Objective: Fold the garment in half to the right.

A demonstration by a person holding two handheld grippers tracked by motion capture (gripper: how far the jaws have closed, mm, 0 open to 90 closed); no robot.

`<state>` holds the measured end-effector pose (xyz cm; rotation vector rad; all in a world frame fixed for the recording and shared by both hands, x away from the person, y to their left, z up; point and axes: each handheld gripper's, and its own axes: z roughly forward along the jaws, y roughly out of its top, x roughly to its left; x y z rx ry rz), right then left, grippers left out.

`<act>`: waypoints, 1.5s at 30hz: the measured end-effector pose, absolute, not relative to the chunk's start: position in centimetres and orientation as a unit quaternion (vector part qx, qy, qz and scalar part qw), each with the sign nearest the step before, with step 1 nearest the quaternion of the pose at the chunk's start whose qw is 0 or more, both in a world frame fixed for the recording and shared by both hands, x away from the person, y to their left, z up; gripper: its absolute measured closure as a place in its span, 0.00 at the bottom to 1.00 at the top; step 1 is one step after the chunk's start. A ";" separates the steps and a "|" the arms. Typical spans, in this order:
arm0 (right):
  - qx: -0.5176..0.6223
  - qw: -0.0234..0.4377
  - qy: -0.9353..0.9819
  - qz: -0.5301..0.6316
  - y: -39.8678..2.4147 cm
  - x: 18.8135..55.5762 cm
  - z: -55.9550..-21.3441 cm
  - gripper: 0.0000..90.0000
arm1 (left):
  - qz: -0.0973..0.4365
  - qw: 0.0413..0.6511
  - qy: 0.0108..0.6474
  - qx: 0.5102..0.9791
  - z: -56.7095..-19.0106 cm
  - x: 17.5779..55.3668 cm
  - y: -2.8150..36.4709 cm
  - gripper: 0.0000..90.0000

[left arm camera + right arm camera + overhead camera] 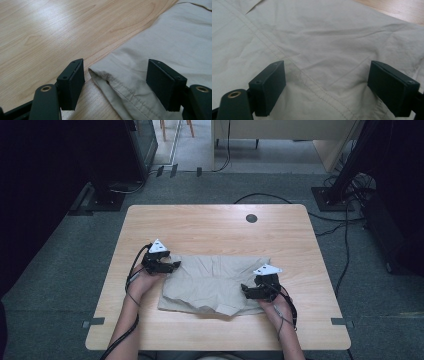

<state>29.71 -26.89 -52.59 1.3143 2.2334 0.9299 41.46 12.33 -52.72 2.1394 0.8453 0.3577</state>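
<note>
Shorts (215, 282) lie flat on the table (210, 225); we straddle their edges with both grippers, left (172, 266) and right (246, 290), agape. Next, we judge, pinch.

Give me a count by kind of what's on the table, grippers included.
Beige shorts: 1
Hand-held grippers, left gripper and right gripper, both open: 2
Round dark spot near the far edge of the table: 1
Total: 4

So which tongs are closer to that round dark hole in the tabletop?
Right. The right tongs sit on the beige shorts almost straight below the hole; the left tongs are at the shorts' far-left corner, farther off sideways.
</note>
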 end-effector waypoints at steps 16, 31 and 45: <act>0.472 0.193 0.789 0.343 -24.6 29.2 -51.5 0.30 | 0.143 0.395 0.334 0.844 -52.7 41.4 12.3 0.34; 0.457 0.201 0.793 0.349 -23.0 29.0 -51.3 0.30 | 0.142 0.396 0.334 0.844 -52.7 41.4 12.3 0.34; 0.449 0.178 0.805 0.346 -21.2 29.7 -52.2 0.30 | 0.143 0.395 0.335 0.843 -52.7 41.4 12.4 0.34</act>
